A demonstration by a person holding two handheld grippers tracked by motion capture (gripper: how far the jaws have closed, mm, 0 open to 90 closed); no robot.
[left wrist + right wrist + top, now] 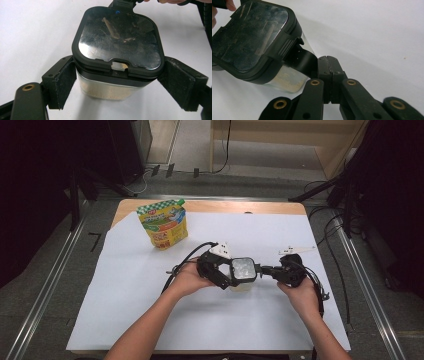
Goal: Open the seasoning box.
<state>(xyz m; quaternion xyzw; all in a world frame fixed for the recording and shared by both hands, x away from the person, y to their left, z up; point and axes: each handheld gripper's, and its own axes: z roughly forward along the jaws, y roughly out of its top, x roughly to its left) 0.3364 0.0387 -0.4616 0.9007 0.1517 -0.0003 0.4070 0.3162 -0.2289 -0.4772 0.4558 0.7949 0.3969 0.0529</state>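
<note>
Container (243,272) mid-worktop (140,285), between my grippers. Left gripper (117,82): jaws spread, flanking container body, contact unclear. Right gripper (328,65): jaws pressed together on lid's black tab. Risk I see: pulling tab with body unclamped tips container, spills pale powder. Lid latch state hard to judge. Pouch (163,223) far-left, print unreadable.

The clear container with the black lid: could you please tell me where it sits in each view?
High view: container at table centre, between both hand-held grippers.
Left gripper view: centre, between open jaws.
Right gripper view: upper left, its handle by shut jaws.
Shared landmark: glossy black lid.
</note>
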